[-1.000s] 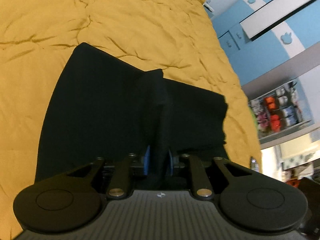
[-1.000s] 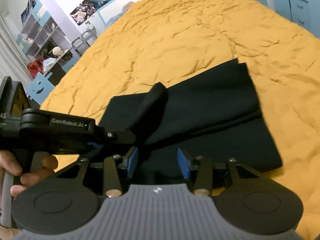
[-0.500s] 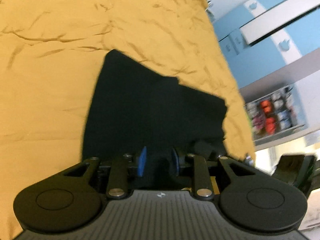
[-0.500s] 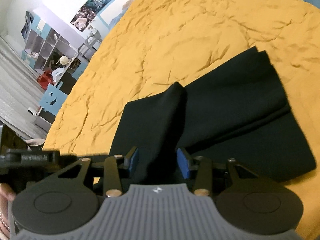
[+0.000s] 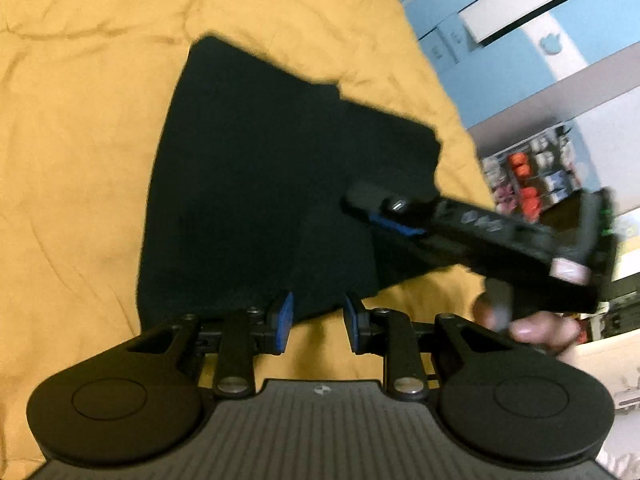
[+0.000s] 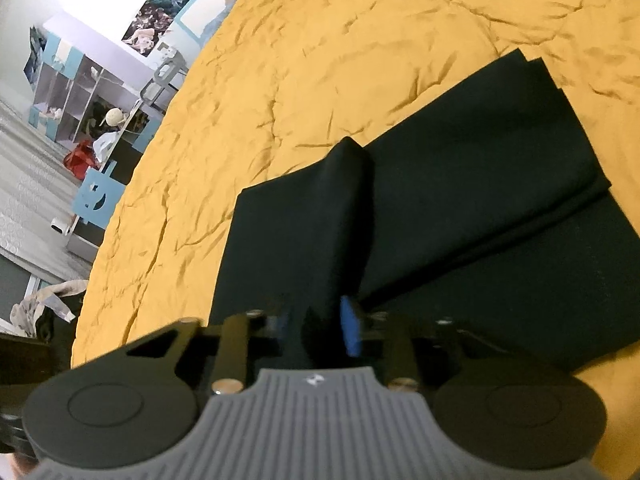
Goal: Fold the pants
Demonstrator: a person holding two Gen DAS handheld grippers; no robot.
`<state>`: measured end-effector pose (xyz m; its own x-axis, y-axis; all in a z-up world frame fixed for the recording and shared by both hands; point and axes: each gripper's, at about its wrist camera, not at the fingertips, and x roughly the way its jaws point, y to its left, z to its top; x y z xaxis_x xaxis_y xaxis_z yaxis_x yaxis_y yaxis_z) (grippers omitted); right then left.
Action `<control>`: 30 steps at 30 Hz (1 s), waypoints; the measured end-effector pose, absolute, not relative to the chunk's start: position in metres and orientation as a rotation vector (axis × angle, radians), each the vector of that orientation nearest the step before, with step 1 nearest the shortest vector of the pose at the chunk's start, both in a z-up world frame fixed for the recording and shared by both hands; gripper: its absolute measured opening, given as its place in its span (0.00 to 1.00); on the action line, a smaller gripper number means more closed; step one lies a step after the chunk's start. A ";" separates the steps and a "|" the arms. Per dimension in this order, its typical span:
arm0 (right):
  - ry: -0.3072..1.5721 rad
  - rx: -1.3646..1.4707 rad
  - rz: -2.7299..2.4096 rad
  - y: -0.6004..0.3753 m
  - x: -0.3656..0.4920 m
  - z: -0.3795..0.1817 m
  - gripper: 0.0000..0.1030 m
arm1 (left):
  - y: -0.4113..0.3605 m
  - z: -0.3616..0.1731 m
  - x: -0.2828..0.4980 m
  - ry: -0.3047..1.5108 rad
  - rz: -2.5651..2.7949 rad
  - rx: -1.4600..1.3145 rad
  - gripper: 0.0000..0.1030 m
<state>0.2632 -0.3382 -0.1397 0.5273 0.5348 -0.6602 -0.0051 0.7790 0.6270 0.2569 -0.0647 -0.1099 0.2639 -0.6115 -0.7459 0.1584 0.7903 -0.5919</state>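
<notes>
Right tongs [image 6: 320, 330] pinch a raised ridge of the black pants [image 6: 460, 200] — likely to carry that fold over — while left tongs [image 5: 316, 320] gape empty at the hem on the yellow bed [image 5: 80, 120].

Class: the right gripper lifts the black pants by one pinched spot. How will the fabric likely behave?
Probably floppy: the black pants tent into a ridge at the right gripper and lie flat elsewhere. Likely light, since one pinch raises them. They seem unlikely to slide on the wrinkled yellow bedspread.
</notes>
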 end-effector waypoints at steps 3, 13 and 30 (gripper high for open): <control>0.965 0.602 0.360 -0.334 0.266 -0.136 0.09 | -0.049 -0.096 0.258 1.122 -0.492 -0.461 0.29; 0.860 0.482 0.457 -0.329 0.279 -0.059 0.02 | -0.001 -0.079 0.268 0.984 -0.222 -0.427 0.29; 0.867 0.405 0.356 -0.452 0.282 -0.004 0.01 | -0.084 -0.094 0.302 0.978 -0.408 -0.319 0.19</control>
